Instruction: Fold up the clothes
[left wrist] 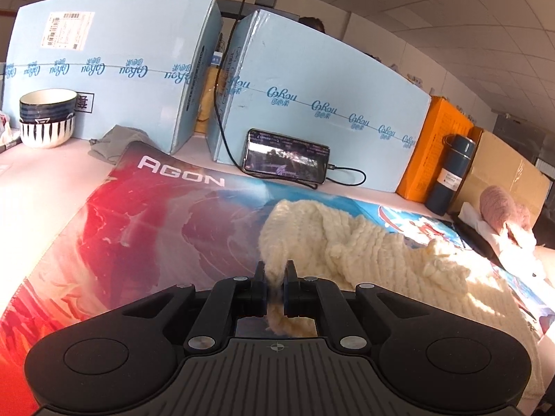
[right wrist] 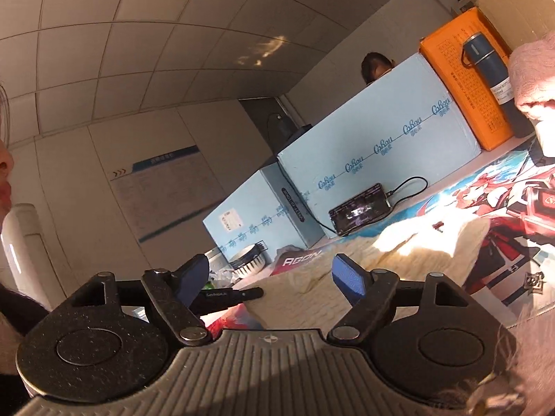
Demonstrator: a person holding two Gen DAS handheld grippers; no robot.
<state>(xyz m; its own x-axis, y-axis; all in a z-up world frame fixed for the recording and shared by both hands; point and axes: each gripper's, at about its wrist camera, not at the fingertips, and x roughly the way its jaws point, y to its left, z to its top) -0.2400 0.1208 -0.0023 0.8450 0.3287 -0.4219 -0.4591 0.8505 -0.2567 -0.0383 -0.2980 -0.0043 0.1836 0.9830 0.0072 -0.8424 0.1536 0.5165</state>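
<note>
The cream sweater (left wrist: 364,242) is chunky, rough knit wool. The printed mat (left wrist: 138,215) under it looks smooth, faintly sheened cloth. The left hand-held gripper (left wrist: 275,274) is matt black plastic with metal pins. Behind stand glossy taped blue cartons (left wrist: 114,69), glazed ceramic bowls (left wrist: 47,118) and a satin-finish flask (left wrist: 451,173).

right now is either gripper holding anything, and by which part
The left gripper pinches the cream knit sweater by its near edge; the right gripper is open, empty.
</note>
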